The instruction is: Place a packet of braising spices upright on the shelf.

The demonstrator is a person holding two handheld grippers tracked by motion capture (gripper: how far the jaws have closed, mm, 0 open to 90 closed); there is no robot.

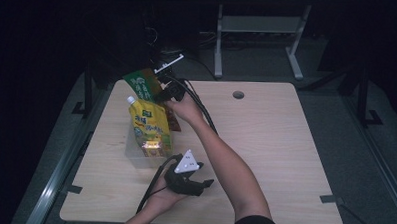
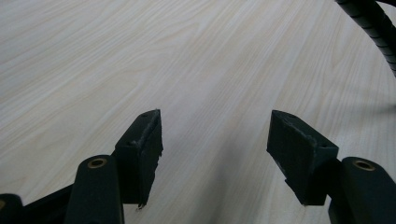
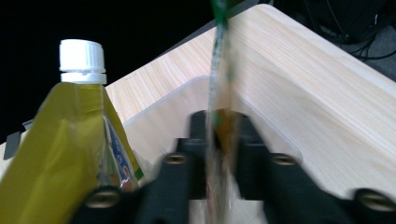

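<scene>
Right gripper (image 3: 219, 140) clamped on a flat green packet (image 3: 218, 74), seen edge-on between the jaws and rising straight above them. Jaws nearly together, with just the thin packet pinched between the pads. Held upright, likely so the packet can slide down on edge into the clear bin (image 3: 159, 112) just beyond and below the jaws. From above, same gripper (image 1: 163, 94) reaching over the bin's far end, packet (image 1: 141, 84) sticking up and away from the hand.

Left of those jaws, standing in the bin: yellow pouch (image 3: 65, 149) with a white cap (image 3: 82, 60), upright, close beside the packet but apart from it. Probably stood on end to leave room alongside.

Left gripper (image 2: 215, 140) parked low over bare table (image 2: 140, 56), jaws roughly two-thirds apart, nothing between them and nothing touching the pads. From above, resting near the bin's close end (image 1: 186, 179), seemingly idle while the other hand works. A black cable (image 2: 373, 28) curving past the upper right of its jaws.
</scene>
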